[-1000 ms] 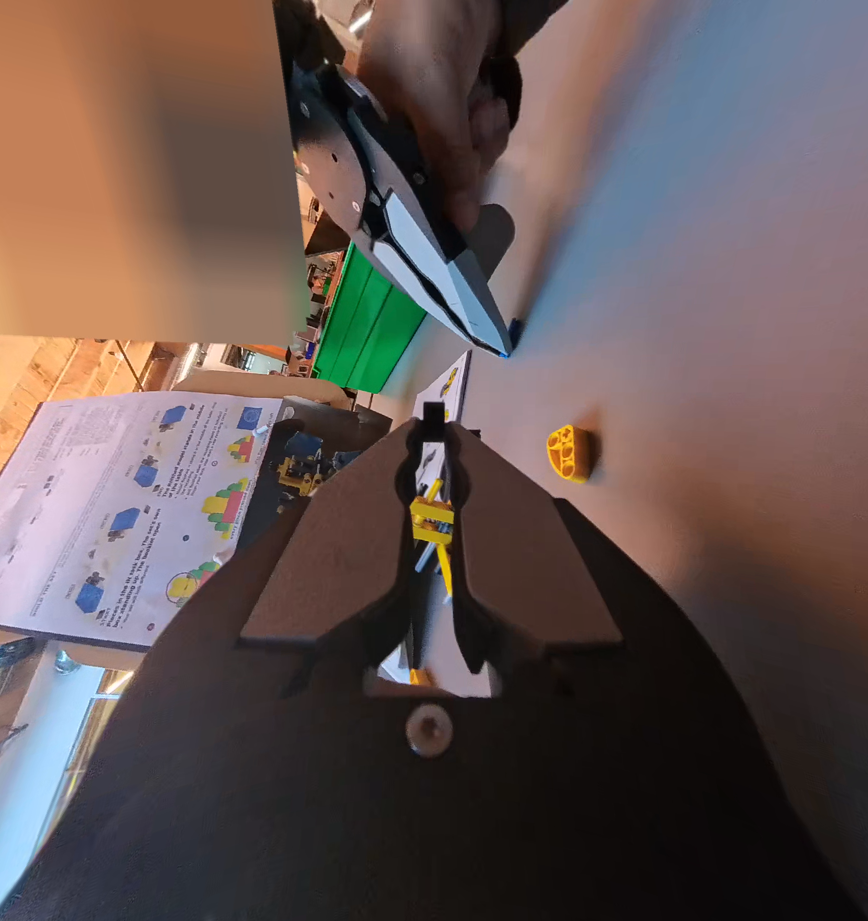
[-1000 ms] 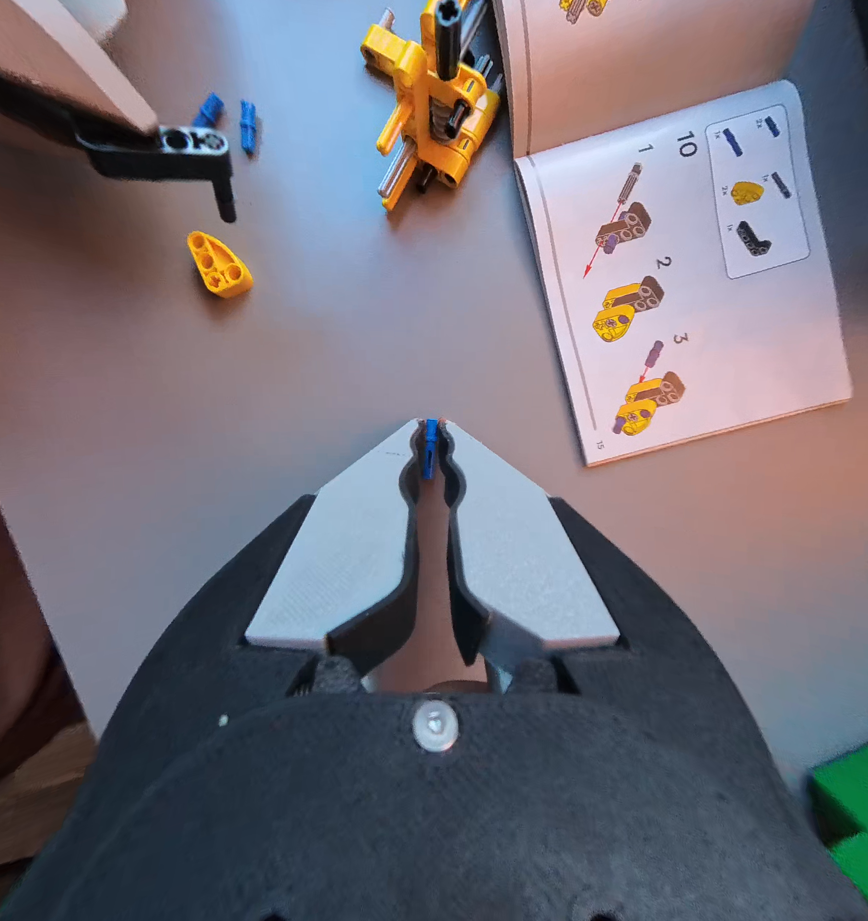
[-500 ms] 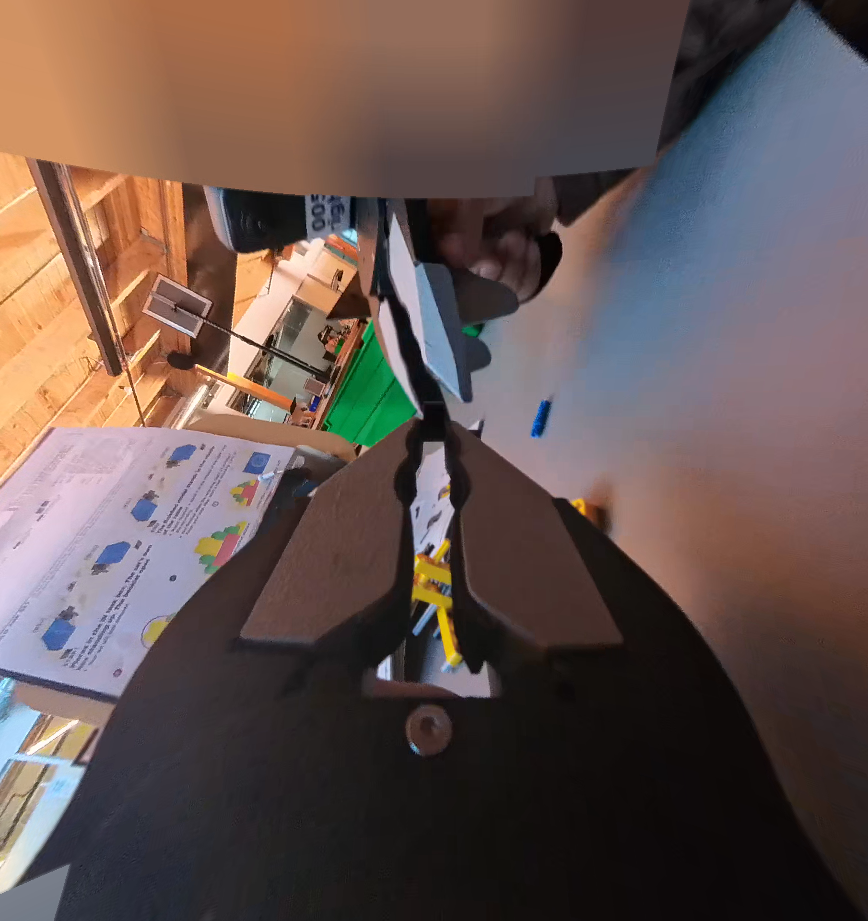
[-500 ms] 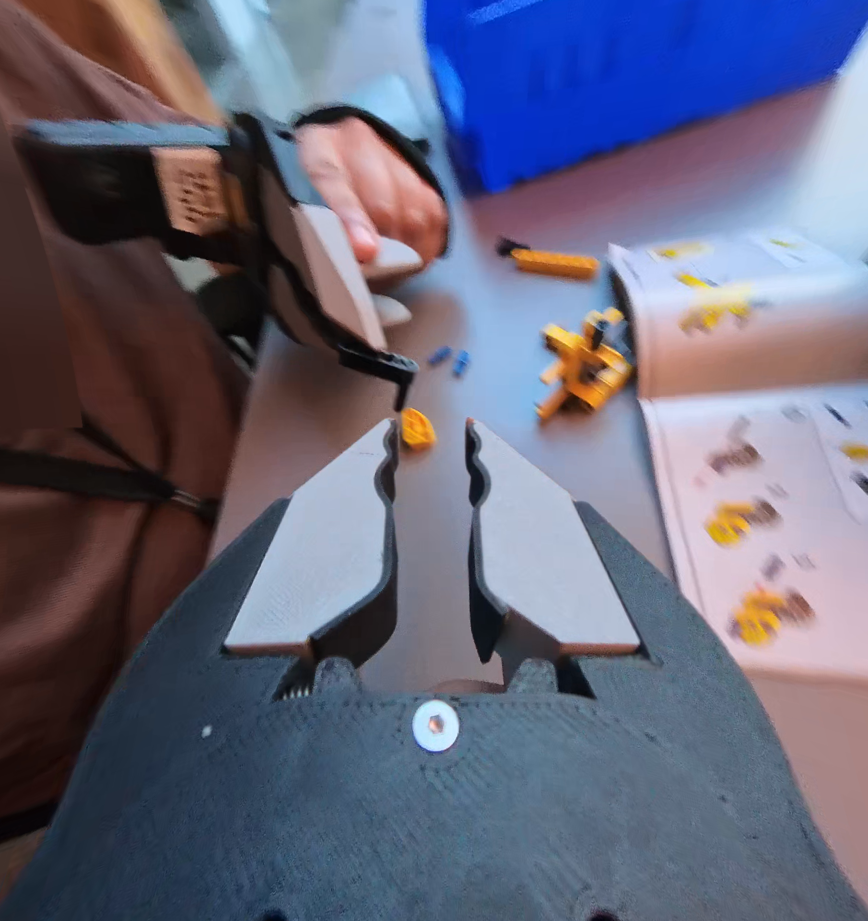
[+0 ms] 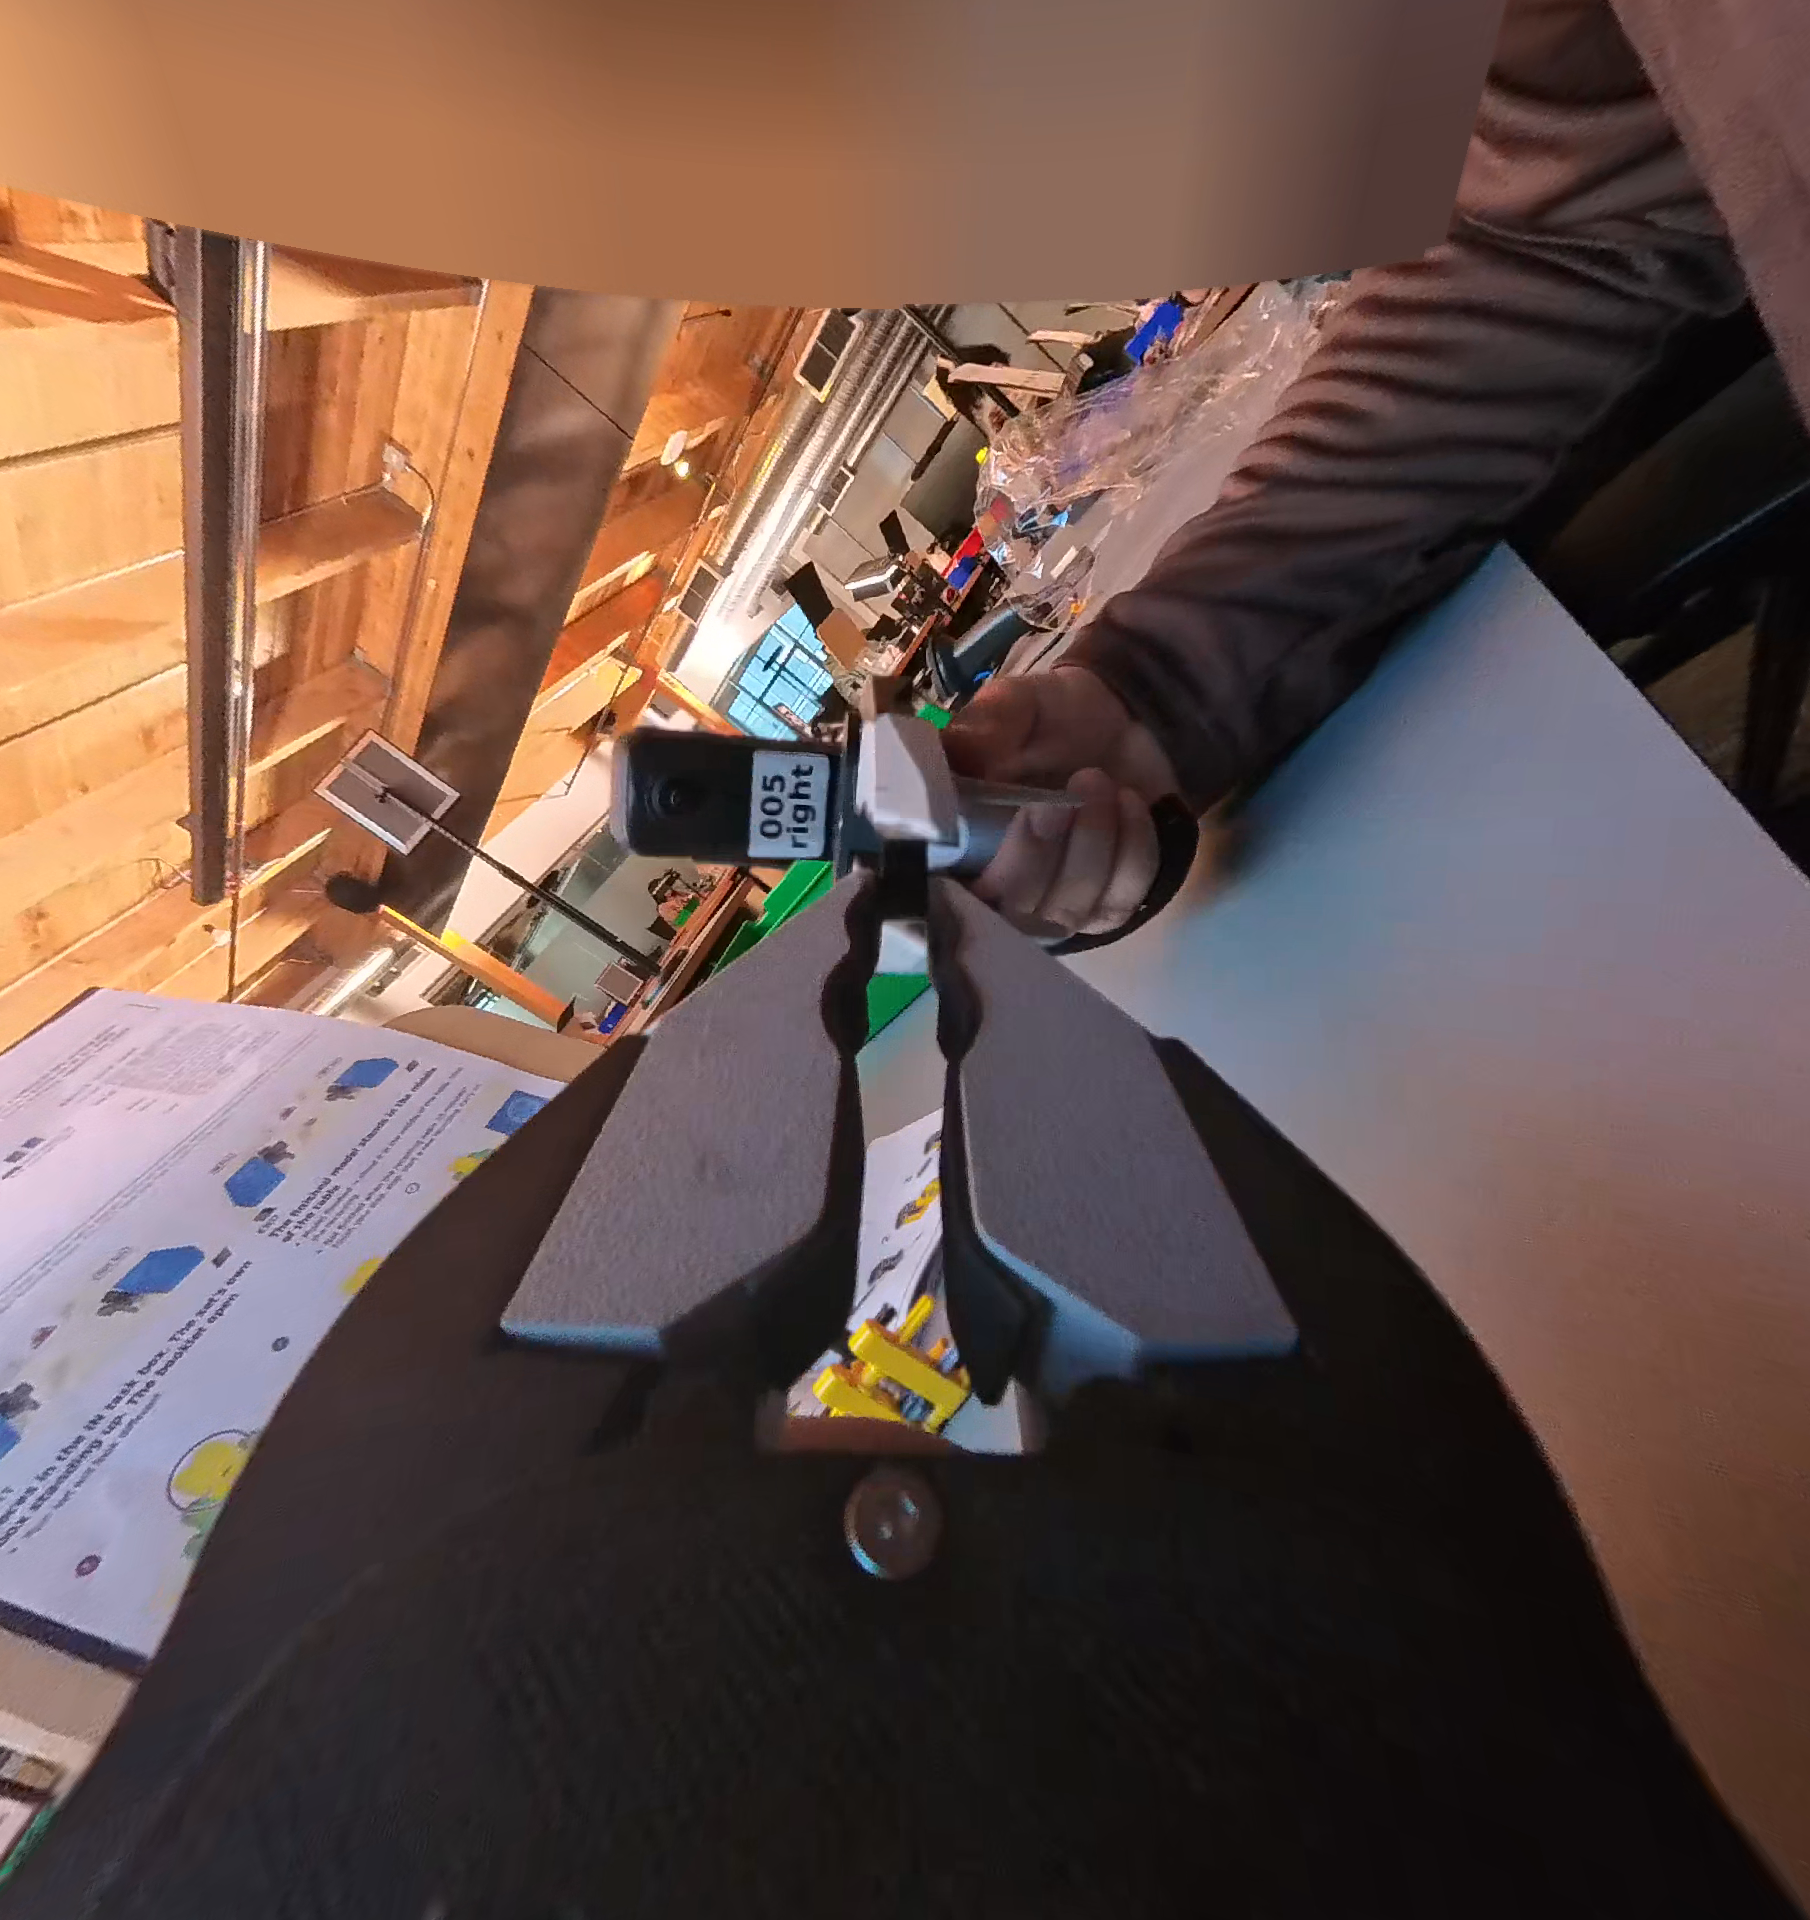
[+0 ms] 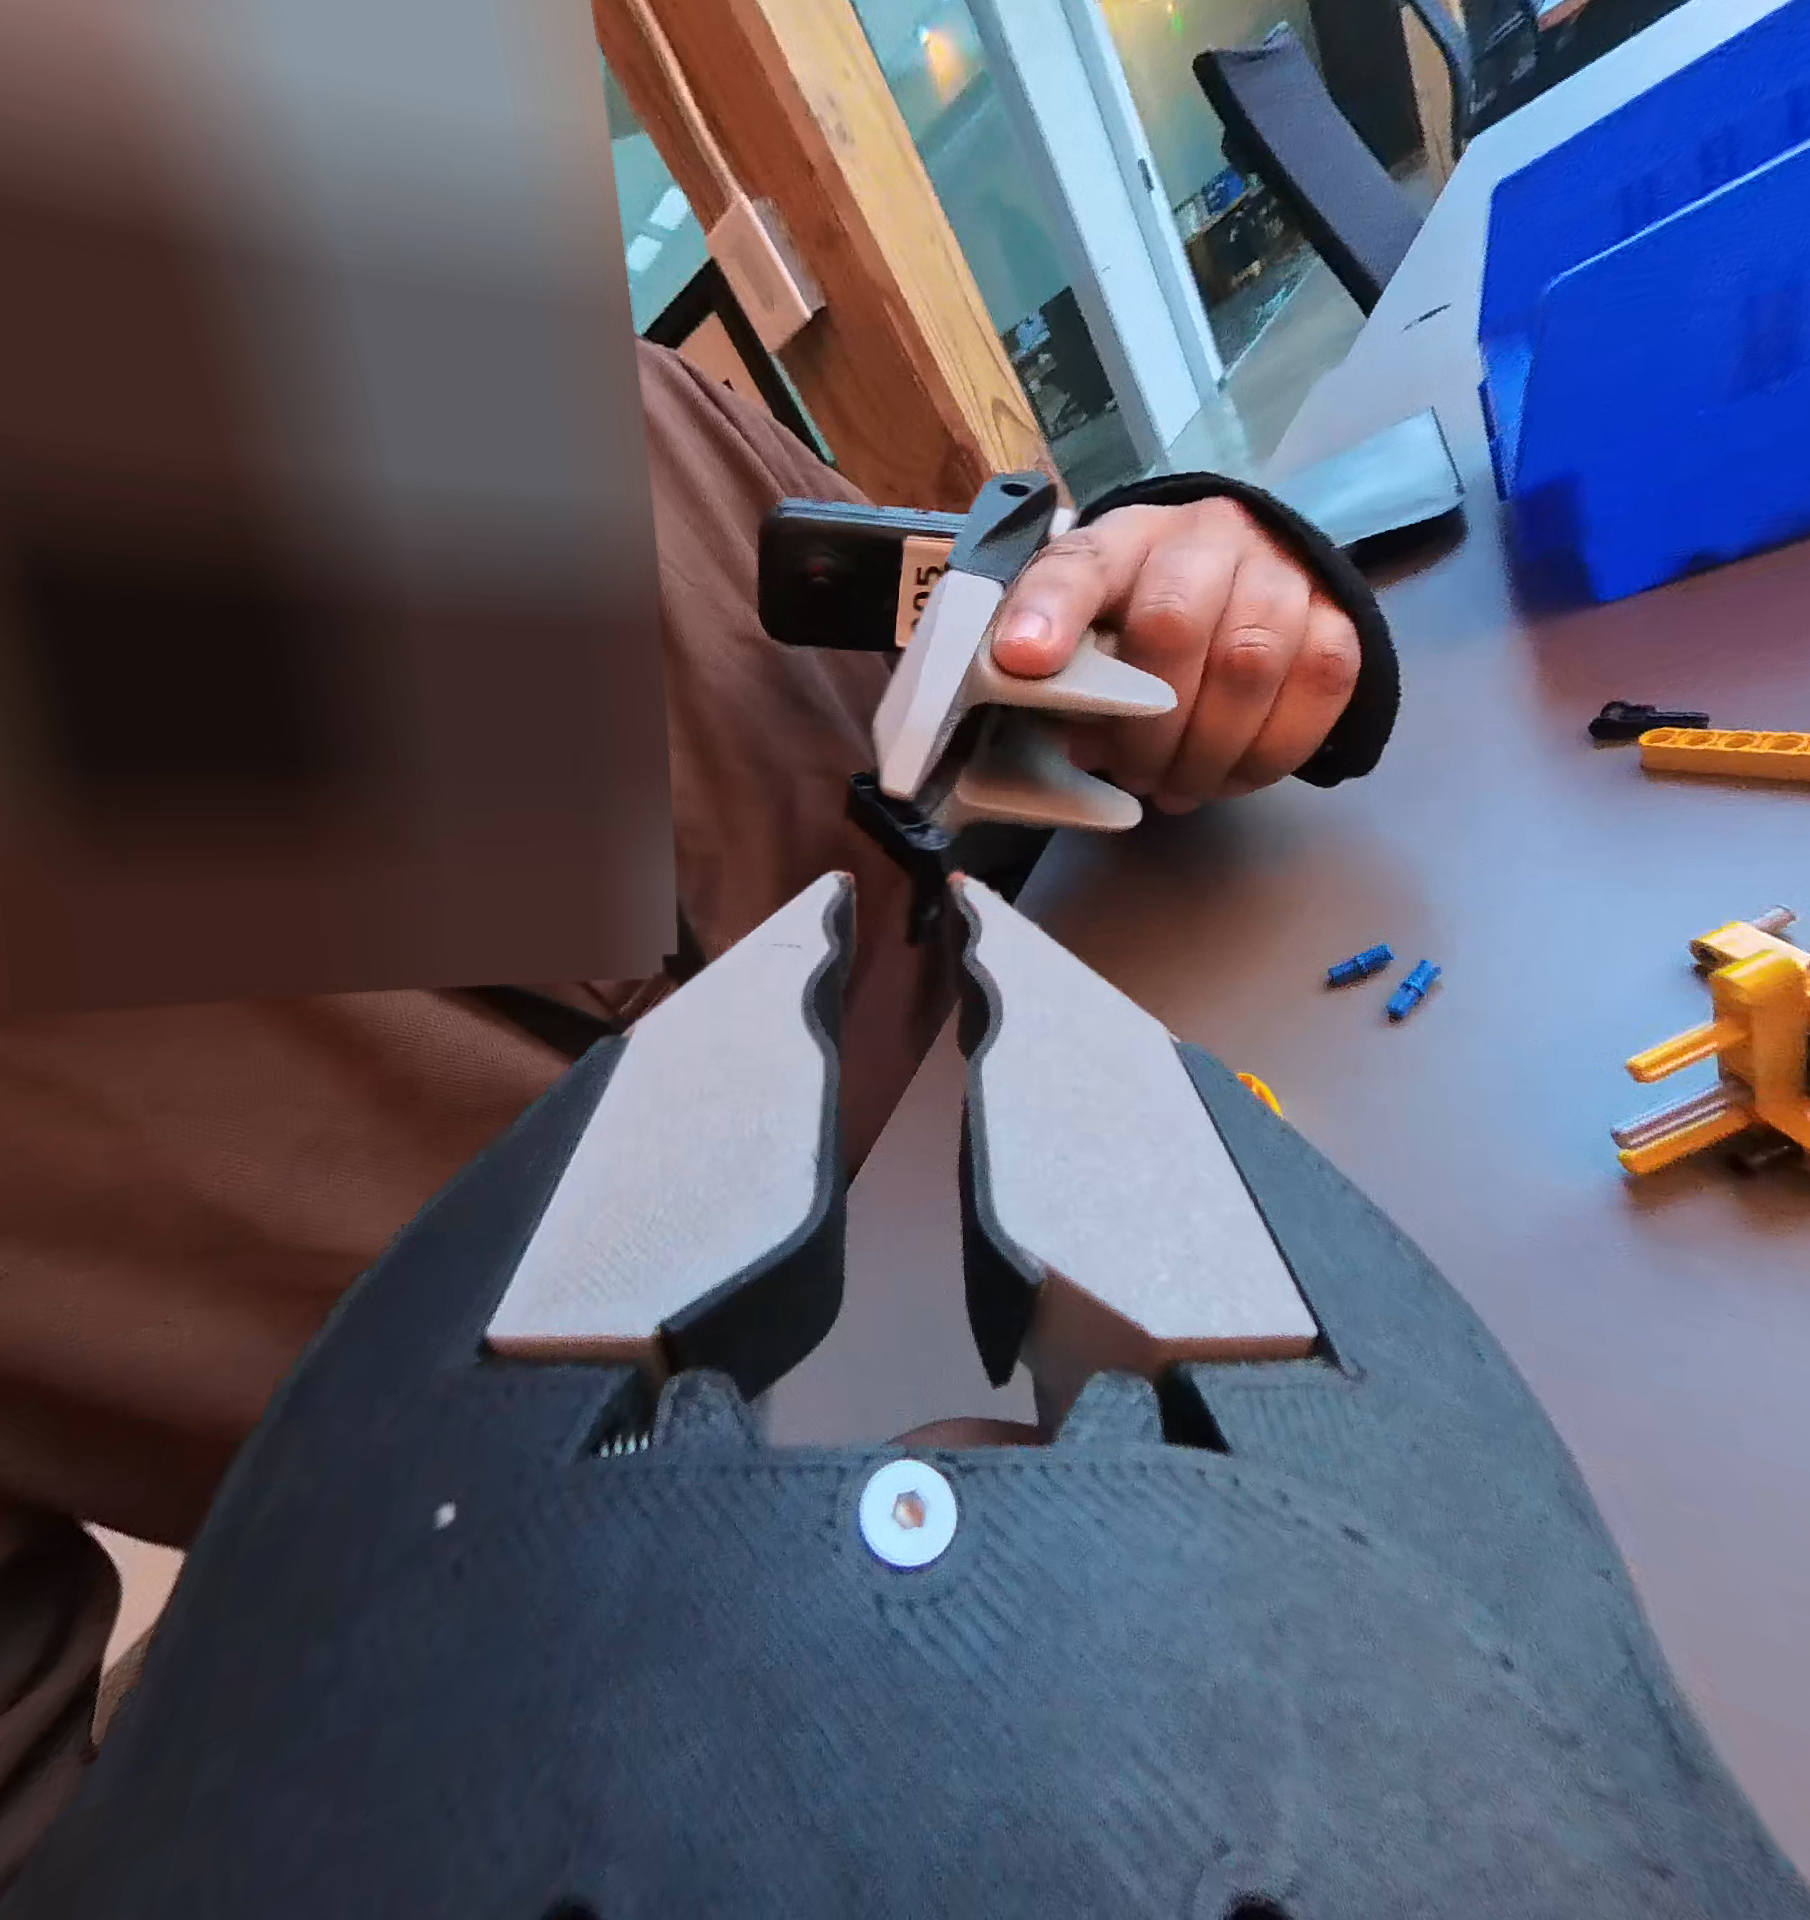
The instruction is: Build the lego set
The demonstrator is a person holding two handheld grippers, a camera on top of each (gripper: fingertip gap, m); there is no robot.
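Note:
My left gripper (image 5: 896, 904) is shut on a black L-shaped lego piece (image 6: 896, 821), held in the air over the table edge. It also shows in the right wrist view (image 6: 906, 795), with a hand around its handle. My right gripper (image 6: 901, 894) is open and faces it tip to tip. Its fingertips stand on either side of the piece's hanging leg, with a small gap. The right gripper also shows head-on in the left wrist view (image 5: 890, 831). A yellow lego assembly (image 6: 1774, 1081) lies on the grey table (image 6: 1503, 1351).
Two blue pins (image 6: 1358, 964) lie on the table near the assembly. A long yellow beam (image 6: 1753, 753) and a small black part (image 6: 1649, 717) lie farther back, before a blue bin (image 6: 1690, 312). An instruction sheet (image 5: 153, 1247) stands at left. Less than 4 cm separates the two grippers' tips. The long yellow beam (image 6: 1753, 753) is about equally far from each gripper, around 20 cm.
My right gripper let go of the blue pin, opened, rose from the table and turned towards the left gripper; its jaws have since narrowed. The left gripper tilted up with the black piece.

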